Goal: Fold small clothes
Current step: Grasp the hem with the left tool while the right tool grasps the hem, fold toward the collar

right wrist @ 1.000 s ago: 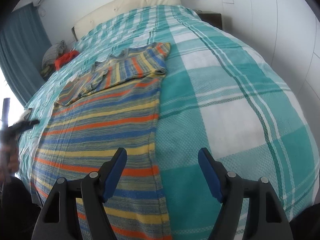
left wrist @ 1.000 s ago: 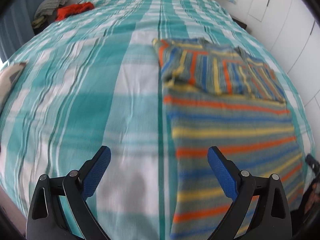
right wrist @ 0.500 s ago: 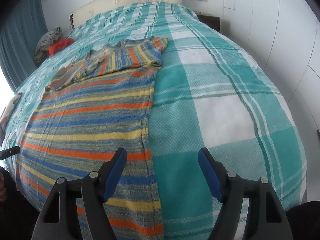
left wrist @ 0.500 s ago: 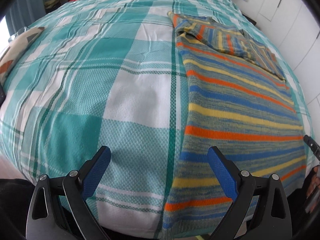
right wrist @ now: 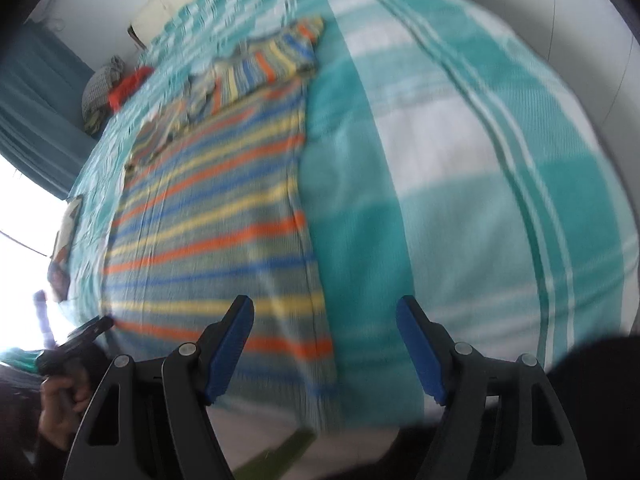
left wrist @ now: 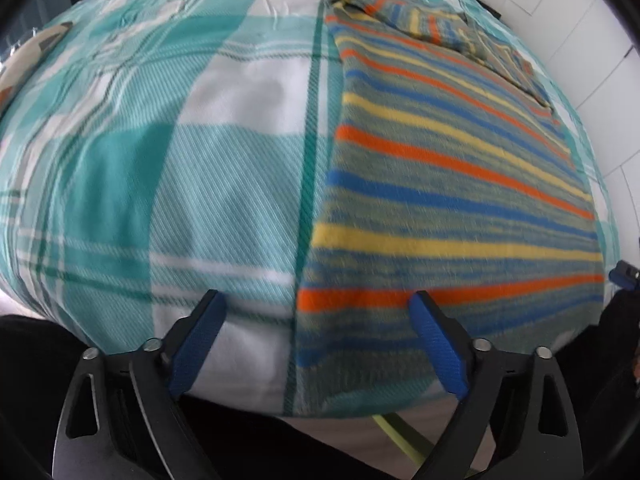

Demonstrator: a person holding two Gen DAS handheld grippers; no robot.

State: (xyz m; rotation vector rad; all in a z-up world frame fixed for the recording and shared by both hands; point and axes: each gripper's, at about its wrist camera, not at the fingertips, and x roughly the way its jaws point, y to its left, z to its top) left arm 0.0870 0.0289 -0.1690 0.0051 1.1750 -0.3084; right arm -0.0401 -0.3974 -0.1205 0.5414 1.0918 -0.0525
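A striped knit garment lies flat on a bed covered by a teal-and-white plaid bedspread, and everything else is placed here against that garment. Its bands run orange, blue and yellow across a grey-green ground; its near hem reaches the foot edge of the bed, and its far end is folded back on itself into a narrower strip where the stripes run the other way. The left tongs hang above the garment's near left corner with the blue-padded fingers wide apart, one finger over bare bedspread, the other over the garment's lowest stripes, gripping nothing. The right tongs hang above the garment's near right edge, fingers equally wide apart and empty, the left finger over the stripes, the right one over the bedspread. In the right wrist view, which is blurred, the person's left hand shows at the garment's near left corner. Beyond the garment's far left corner, by a teal curtain, sits a heap of clothes with a red-orange piece on it. White cabinet doors stand to the right of the garment.
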